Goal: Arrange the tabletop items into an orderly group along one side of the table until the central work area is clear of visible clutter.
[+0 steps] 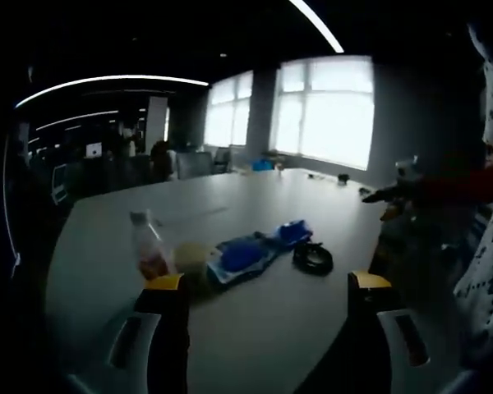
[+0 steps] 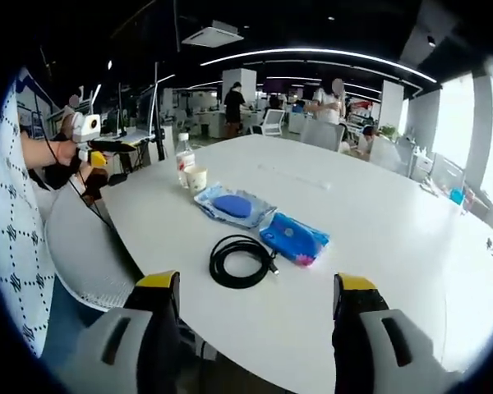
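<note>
Right gripper [image 2: 255, 291]: jaws spread wide, nothing between them, poised over the near edge of a white oval table [image 2: 394, 238]. Just beyond the jaws, a coiled black cable [image 2: 241, 261] lying flat on the tabletop. Beside the coil, to its right, a blue packet with a pink edge [image 2: 294, 239]; behind the coil, a clear pouch holding a dark blue object [image 2: 232, 206], its corner close to or touching the packet. Farther back, near the table's left edge, a paper cup [image 2: 196, 178] and a clear plastic bottle [image 2: 183, 162] standing upright next to each other. At far left, a person's arm in a patterned sleeve [image 2: 12, 238] holding the left gripper, seen here from the other side [image 2: 89, 156]. Beyond the table, office desks, chairs and standing people. Left gripper [image 1: 267, 287]: jaws likewise parted and empty, held above the same table [image 1: 255, 336] in a dim view. Ahead of the left jaw, the bottle [image 1: 150, 246] and cup [image 1: 191, 257], then the pouch [image 1: 240, 254], the blue packet [image 1: 294, 232] and the cable coil [image 1: 313, 258] in a loose row toward the right. Bright windows [image 1: 329, 111] at the back.
</note>
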### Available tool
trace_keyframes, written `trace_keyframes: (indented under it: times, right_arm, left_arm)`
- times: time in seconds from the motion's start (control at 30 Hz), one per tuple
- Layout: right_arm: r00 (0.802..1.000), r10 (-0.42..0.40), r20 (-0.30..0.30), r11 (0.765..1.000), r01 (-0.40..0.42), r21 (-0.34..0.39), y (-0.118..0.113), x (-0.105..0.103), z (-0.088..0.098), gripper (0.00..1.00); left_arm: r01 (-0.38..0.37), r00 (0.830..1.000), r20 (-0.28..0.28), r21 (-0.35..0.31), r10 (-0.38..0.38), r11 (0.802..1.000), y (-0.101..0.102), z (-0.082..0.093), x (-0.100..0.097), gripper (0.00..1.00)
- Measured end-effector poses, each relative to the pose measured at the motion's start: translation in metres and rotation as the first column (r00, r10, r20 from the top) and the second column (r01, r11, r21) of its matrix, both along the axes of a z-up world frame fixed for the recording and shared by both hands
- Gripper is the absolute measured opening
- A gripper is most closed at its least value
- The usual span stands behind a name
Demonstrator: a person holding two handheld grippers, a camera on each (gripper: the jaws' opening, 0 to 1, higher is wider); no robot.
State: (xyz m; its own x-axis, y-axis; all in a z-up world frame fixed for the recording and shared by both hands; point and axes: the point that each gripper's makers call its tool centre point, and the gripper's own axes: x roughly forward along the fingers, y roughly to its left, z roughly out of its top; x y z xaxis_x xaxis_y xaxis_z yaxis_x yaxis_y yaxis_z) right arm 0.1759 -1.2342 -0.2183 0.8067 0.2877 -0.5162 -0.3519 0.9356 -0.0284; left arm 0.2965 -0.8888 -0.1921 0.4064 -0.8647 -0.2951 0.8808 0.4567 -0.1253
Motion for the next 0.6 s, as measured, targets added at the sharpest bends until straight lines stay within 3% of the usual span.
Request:
trace_keyframes:
  times: [0.17, 0.43, 0.53, 0.6]
  right_arm:
    - [1.000, 0.006, -0.001, 1.000, -0.006, 0.005, 0.006, -0.001, -0.002, 0.77]
    - [1.000, 0.008, -0.004, 1.000, -0.008, 0.013, 0.012, 0.003, -0.003, 0.88]
    - [1.000, 0.011, -0.019, 1.000, -0.011, 0.008, 0.013, 0.001, -0.007, 0.91]
    - [1.000, 0.014, -0.022, 1.000, -0.013, 0.010, 0.014, 0.001, -0.008, 0.91]
  left_arm:
    - [-0.003, 1.000, 0.002, -0.002, 0.003, 1.000, -0.002, 0.000, -0.006, 0.78]
    - [-0.006, 1.000, -0.009, 0.015, 0.006, 1.000, 0.003, -0.006, -0.014, 0.92]
    - [0.011, 1.000, -0.022, 0.077, -0.009, 0.997, 0.005, -0.018, -0.021, 0.96]
    - [0.016, 0.999, -0.033, 0.079, -0.013, 0.997, 0.006, -0.022, -0.025, 0.96]
